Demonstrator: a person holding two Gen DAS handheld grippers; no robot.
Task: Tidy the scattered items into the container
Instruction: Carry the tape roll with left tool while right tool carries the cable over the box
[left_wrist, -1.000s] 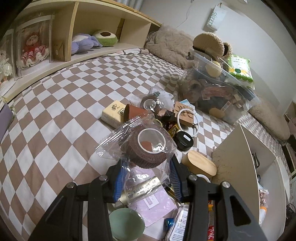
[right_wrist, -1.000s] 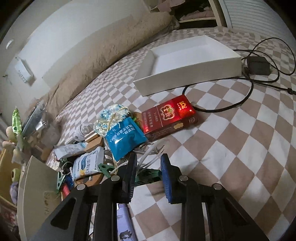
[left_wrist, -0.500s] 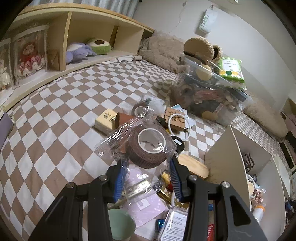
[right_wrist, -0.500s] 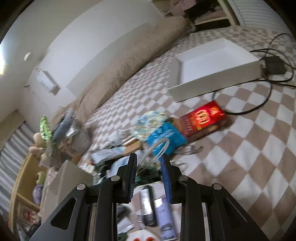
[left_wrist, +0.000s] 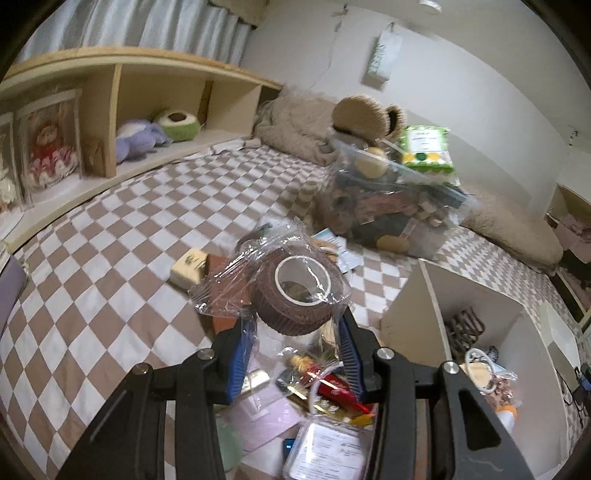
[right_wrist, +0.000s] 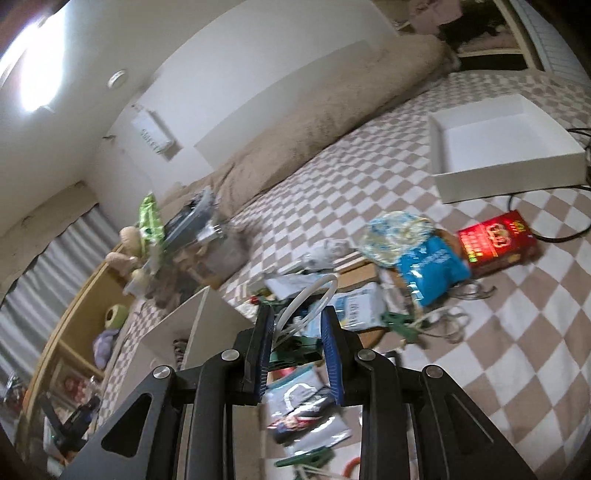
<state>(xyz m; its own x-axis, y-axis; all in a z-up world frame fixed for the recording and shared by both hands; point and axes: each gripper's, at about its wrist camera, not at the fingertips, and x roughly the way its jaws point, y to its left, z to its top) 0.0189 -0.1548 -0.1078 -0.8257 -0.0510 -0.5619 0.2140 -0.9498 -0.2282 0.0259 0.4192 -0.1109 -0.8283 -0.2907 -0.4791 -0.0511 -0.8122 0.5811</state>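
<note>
Here, my left gripper (left_wrist: 295, 347) clamps a brown tape roll (left_wrist: 300, 295) in its clear crinkled wrapper, lifted above the clutter; just right of it stands the white container (left_wrist: 476, 306), its near wall edge upright and its mouth open toward me, with a few bits already inside; left of the gripper the checkered bedcover (left_wrist: 110, 258) lies bare up to the wooden shelf (left_wrist: 155, 110).

My right gripper (right_wrist: 297, 347) pinches a thin white ring (right_wrist: 314, 295) between its blue pads, raised over the pile; the container's (right_wrist: 192, 321) corner sits just left of the fingers; ahead right lie a blue packet (right_wrist: 432, 269) and a red box (right_wrist: 495, 247), their print too blurred to read; far right rests a white lid tray (right_wrist: 506, 151), with open checkered cover below it.
</note>
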